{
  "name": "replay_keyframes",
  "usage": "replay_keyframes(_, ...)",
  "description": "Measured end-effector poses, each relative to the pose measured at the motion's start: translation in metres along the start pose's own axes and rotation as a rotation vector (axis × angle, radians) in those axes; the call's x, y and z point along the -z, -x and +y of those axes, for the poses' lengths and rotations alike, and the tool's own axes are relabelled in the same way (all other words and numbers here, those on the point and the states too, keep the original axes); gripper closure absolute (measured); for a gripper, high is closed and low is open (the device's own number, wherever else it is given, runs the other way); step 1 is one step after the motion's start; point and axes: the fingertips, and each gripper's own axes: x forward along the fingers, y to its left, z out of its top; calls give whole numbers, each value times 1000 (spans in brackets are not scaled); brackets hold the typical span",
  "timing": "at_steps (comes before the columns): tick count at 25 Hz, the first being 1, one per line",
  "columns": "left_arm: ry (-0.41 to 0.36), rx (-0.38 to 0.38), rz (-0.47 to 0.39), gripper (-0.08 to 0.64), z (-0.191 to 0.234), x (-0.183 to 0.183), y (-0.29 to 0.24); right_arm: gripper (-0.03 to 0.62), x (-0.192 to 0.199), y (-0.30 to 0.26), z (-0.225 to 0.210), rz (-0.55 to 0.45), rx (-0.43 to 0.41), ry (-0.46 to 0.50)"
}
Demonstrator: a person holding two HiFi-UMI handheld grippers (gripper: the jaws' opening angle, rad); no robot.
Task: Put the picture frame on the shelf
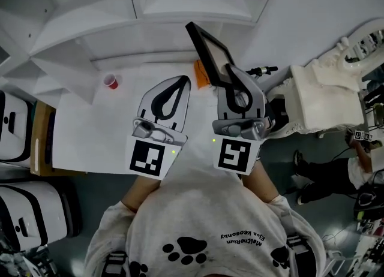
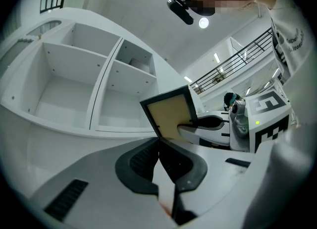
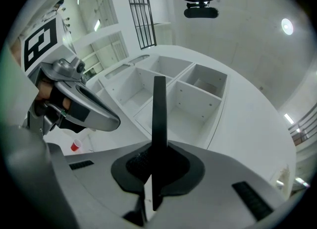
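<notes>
Right gripper (image 1: 233,77) is pinching the frame (image 1: 209,50) by one thin edge, tilted just in front of the shelf (image 1: 192,11), left gripper (image 1: 182,81) is hanging pressed together and empty, so I'm expecting the frame pivoting in the pads or clipping a divider.

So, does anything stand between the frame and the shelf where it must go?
Nothing visible does. The right claw holds the frame before the open compartments of the shelf, with only air between. The red cup stands off to the left, out of the way.
</notes>
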Motion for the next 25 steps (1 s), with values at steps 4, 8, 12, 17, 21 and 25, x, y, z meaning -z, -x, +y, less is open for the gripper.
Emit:
replay_keyframes(4, -1, 25, -9, 540, 6, -3, -7, 546, -1, -11, -7, 6, 32, 75)
replay_keyframes(8, 8, 34, -9, 540, 15, -3, -11, 546, -3, -23, -11, -2, 47, 138)
replay_keyframes(12, 7, 33, -15, 540, 23, -3, -15, 546, -6, -33, -15, -21, 49, 181)
replay_keyframes(17, -2, 32, -20, 540, 32, -7, -17, 546, -14, -42, -23, -38, 58, 256)
replay_keyframes(21, -7, 31, -21, 540, 40, -11, -19, 546, -22, -49, -29, -54, 64, 308)
replay_keyframes(25, -12, 26, -22, 540, 44, -14, -21, 546, -25, -57, -34, -64, 60, 357)
